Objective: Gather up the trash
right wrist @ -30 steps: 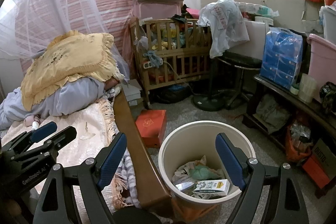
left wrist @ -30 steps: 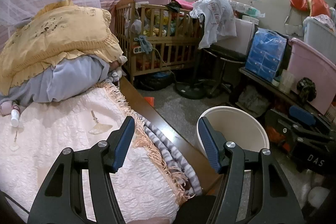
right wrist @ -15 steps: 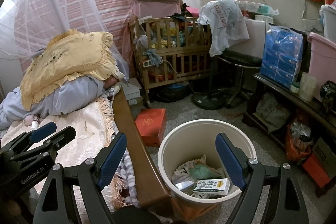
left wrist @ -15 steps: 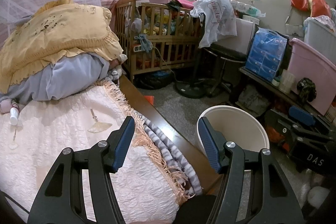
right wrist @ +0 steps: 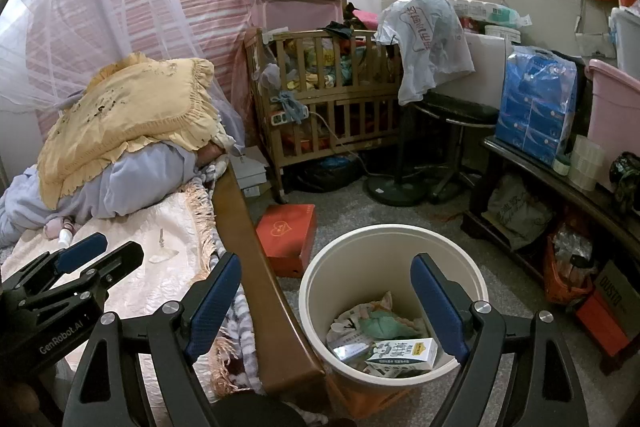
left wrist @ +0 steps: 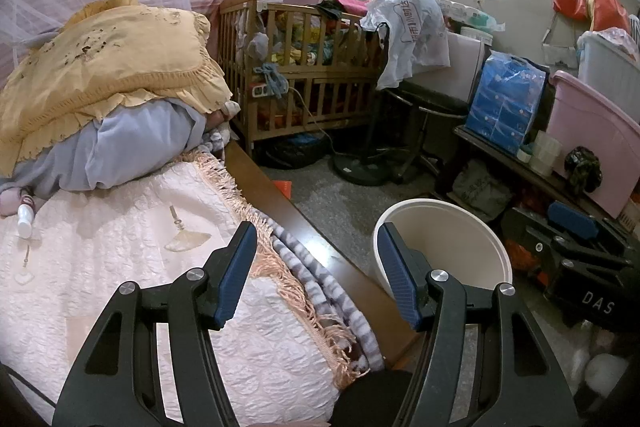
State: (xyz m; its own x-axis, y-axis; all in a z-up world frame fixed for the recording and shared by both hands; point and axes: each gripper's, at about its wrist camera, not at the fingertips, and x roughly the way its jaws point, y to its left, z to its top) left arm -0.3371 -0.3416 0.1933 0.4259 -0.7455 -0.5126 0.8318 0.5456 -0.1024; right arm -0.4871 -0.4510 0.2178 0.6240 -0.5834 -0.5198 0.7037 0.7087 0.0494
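Trash bin (right wrist: 394, 267): 1 round cream bucket on the grey floor, just beside the wooden bed frame (right wrist: 256, 267), mouth open and upward, presumably parked there so that items taken off the bed can drop straight in. Contents: 1 small drink carton (right wrist: 404, 351) lying on its side on top, crumpled wrappers and a pale green scrap beneath; fill level low, well under the rim. Left gripper (left wrist: 316, 267): jaws apart at a moderate gap, nothing between the blue pads, poised over the fringed edge of the pink quilt (left wrist: 120, 267) with the bin's rim (left wrist: 440, 205) just past its right finger. Right gripper (right wrist: 326, 303): jaws spread wider, empty, aimed down into the bin's mouth, a stance that suits a release point or a wait above the container. Remaining candidates on the bed: 1 small white bottle (left wrist: 25, 221) lying beside the folded blue bedding under the yellow pillow (left wrist: 108, 67), and 1 flat fan-shaped item (left wrist: 187, 242) on the quilt; whether either counts as trash cannot be told. Adjacent, not part of the lot: 1 red box (right wrist: 286, 239) on the floor between bed frame and bin, 1 wooden crib (right wrist: 324, 95) packed with clothes. Status, as a judgement: collection partly done, both tools free for the next pick.
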